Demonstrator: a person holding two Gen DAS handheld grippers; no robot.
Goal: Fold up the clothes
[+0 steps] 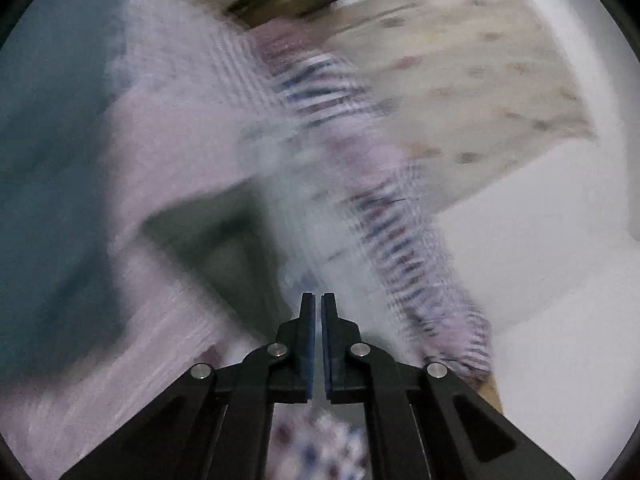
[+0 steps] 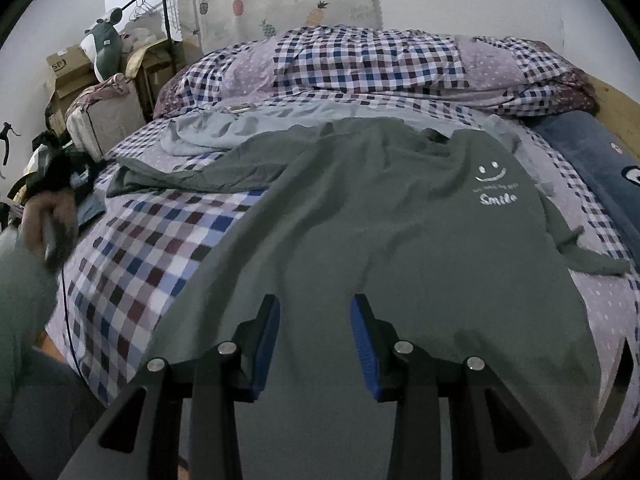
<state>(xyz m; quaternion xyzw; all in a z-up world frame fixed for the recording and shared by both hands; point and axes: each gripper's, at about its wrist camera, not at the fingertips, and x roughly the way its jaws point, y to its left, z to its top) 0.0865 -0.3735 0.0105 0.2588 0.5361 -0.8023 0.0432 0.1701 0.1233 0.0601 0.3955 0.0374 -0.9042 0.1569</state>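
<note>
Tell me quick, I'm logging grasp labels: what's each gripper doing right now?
Left gripper: shut, nothing visible between its fingers; view badly blurred.
Right gripper: open, holding nothing, above the green shirt.

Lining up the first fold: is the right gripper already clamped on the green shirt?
No. In the right wrist view the right gripper has its fingers spread wide, nothing between them, above the green shirt.

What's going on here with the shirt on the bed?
A person holding a gripper in each hand is set to fold clothes. A dark green T-shirt with a smile print lies spread front-up on the checked bedsheet. The right gripper hovers open over the shirt's lower part, holding nothing. The left gripper is shut, and its view is too blurred to tell what is in front of it. No fold shows yet.
</note>
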